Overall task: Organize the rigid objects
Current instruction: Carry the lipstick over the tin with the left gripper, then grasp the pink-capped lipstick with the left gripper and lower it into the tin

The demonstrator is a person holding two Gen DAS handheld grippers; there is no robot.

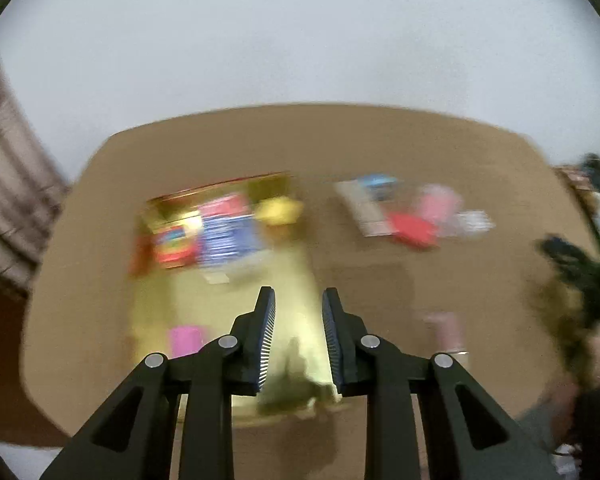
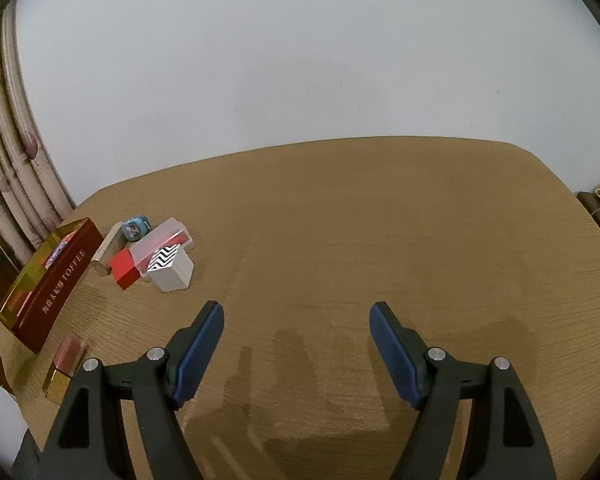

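Left gripper (image 1: 299, 300) points steeply down, jaws pinched close, nothing between them; right gripper (image 2: 296, 312) angles downward, jaws spread wide, empty.

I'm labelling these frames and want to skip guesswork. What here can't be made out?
- Left wrist view: motion blur smears everything; the items inside the toffee box are unreadable, and so is whether the left gripper holds anything.
- Right wrist view: the box's near wall hides its contents; the gold-based item is partly covered by the right gripper.

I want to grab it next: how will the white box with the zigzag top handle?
The white box looks stiff, with flat sides that probably suit a pinch. It sits squat, so tipping or rolling seems unlikely. It touches the clear case, which may shift too.
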